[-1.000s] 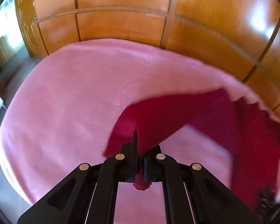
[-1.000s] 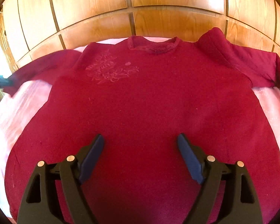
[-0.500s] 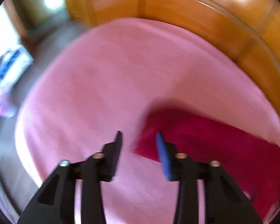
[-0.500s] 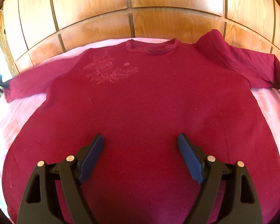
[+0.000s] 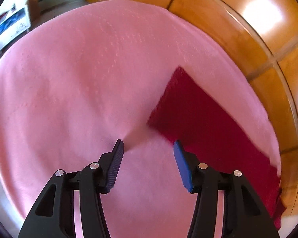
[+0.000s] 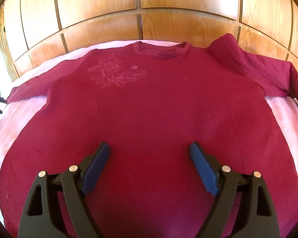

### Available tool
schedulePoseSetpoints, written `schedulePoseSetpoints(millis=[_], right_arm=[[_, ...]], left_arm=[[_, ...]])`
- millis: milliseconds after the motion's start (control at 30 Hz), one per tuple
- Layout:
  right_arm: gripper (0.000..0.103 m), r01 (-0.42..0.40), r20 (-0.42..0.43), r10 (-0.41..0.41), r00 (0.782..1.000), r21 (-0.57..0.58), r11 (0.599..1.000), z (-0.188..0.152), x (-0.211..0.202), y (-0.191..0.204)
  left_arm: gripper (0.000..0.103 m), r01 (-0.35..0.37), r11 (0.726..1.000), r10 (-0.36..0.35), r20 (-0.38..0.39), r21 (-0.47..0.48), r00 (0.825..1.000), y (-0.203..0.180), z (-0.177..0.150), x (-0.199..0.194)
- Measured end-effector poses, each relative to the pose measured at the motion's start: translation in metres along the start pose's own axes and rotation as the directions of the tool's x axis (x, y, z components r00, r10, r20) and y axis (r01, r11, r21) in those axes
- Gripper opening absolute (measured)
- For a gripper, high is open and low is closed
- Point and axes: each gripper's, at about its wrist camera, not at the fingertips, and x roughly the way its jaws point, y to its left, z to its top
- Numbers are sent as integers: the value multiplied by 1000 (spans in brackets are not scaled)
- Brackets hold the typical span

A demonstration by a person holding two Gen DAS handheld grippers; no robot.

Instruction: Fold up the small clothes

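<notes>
A dark red sweater [image 6: 149, 107] with a faint flower pattern lies flat, front up, on a pink bedcover [image 6: 29, 107]. Its neck faces the wooden wall. My right gripper [image 6: 150, 150] hovers open over the lower body of the sweater, nothing between its fingers. In the left wrist view the sweater's sleeve [image 5: 204, 123] lies stretched out flat on the pink bedcover [image 5: 79, 79]. My left gripper [image 5: 148, 147] is just short of the sleeve's cuff end, its jaws opening, with only bare bedcover between them.
Glossy wooden wardrobe panels [image 6: 149, 10] stand right behind the bed. The other sleeve [image 6: 268, 75] lies out to the right and hangs over the bed's edge. A white box [image 5: 8, 29] sits on the floor beyond the bed's far left corner.
My left gripper let go of the sleeve cuff, opened, and drew back and down; the sleeve now lies flat. The right gripper stayed still over the sweater.
</notes>
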Motion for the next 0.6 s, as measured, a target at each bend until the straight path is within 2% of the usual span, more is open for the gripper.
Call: schedulePoseSetpoints(millis=[33, 67, 100, 133, 167, 233, 400, 433, 467, 567, 600], right_arm=[[84, 2, 0, -2, 1000, -2, 1000, 0, 0, 0], [84, 5, 0, -5, 1000, -3, 1000, 0, 0, 1], [85, 9, 0, -9, 1000, -6, 1000, 0, 1, 1], [85, 10, 0, -10, 1000, -7, 1000, 0, 1, 2], [85, 11, 0, -11, 1000, -8, 1000, 0, 1, 1], [85, 10, 0, -10, 1000, -8, 1000, 0, 1, 1], [85, 3, -2, -3, 1000, -5, 1000, 0, 1, -1], [85, -2, -11, 2, 1000, -4, 1000, 2, 0, -2], [84, -7, -22, 7, 1000, -3, 1000, 4, -2, -4], [73, 57, 12, -57, 998, 13, 998, 13, -23, -25], [73, 97, 44, -100, 994, 63, 993, 18, -36, -48]], left_arm=[[51, -8, 1000, 8, 31, -5, 999, -2, 5, 5], [47, -19, 1000, 20, 40, -7, 999, -3, 6, 8], [38, -29, 1000, 29, 44, -1, 999, -4, 6, 11], [20, -49, 998, 47, 56, 35, 997, -8, 5, 15], [14, -59, 996, 54, 66, 68, 996, -11, 4, 16], [10, -101, 989, 90, 98, 111, 991, -11, -4, 14], [11, -105, 990, 96, 105, 92, 990, -3, -6, 4], [18, -123, 987, 112, 110, 103, 988, -11, -9, -1], [31, -128, 985, 114, 121, 115, 986, -18, -13, -6], [50, -24, 981, -16, 204, 192, 979, -52, -41, -39], [51, 1, 971, -58, 229, 238, 972, -67, -57, -52]])
